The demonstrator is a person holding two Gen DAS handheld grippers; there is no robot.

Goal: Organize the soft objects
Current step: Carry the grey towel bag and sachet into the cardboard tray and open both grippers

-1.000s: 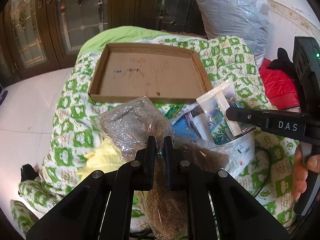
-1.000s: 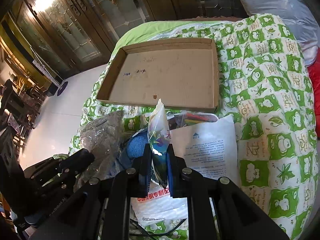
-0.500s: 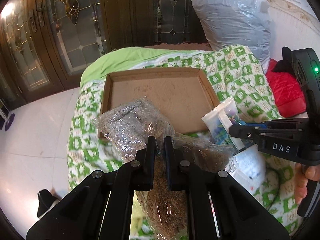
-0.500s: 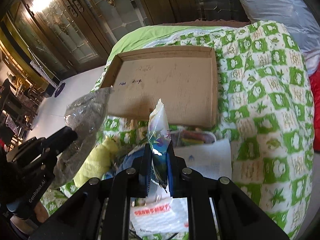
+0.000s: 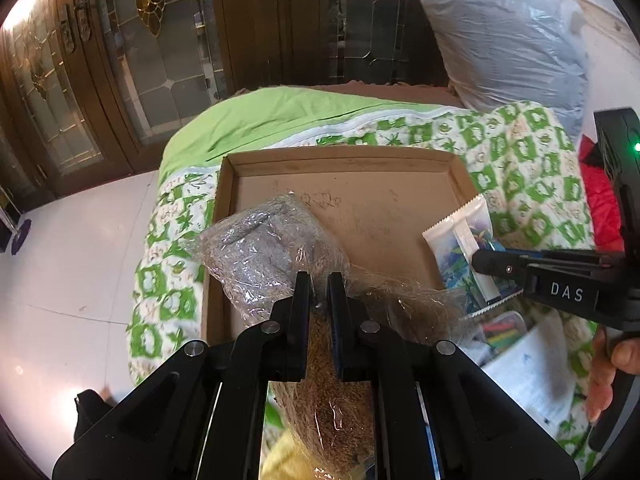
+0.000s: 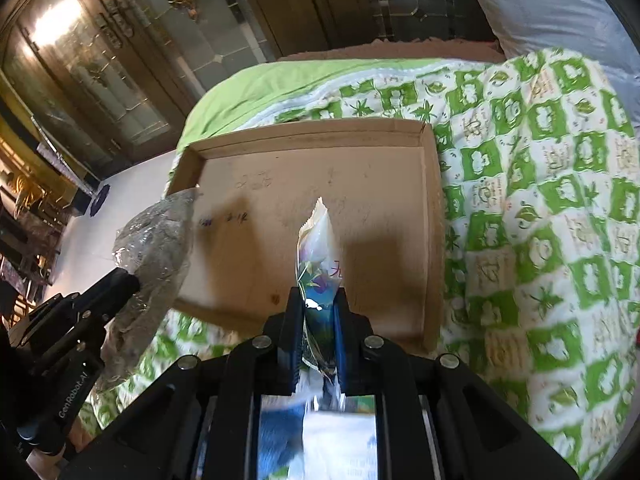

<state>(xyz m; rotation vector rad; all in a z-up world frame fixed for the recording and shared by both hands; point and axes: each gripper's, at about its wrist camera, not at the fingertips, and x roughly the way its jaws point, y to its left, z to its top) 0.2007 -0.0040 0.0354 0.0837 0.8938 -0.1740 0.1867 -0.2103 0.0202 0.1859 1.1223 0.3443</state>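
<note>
Left hand-held gripper (image 5: 318, 280) clamping clear bag (image 5: 276, 248), right hand-held gripper (image 6: 317, 300) clamping sachet (image 6: 318, 248), above cardboard tray (image 6: 428, 208)

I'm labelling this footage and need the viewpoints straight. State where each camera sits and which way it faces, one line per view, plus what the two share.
Left wrist: sits on the left gripper, looking down along its fingers at the clear bag of brown filling it grips, over the cardboard tray; the right gripper and a hand show at right.
Right wrist: sits on the right gripper, facing the tray past its printed sachet; the left gripper shows at left.
Shared: tray, green patterned quilt, both bags, each other's gripper.
</note>
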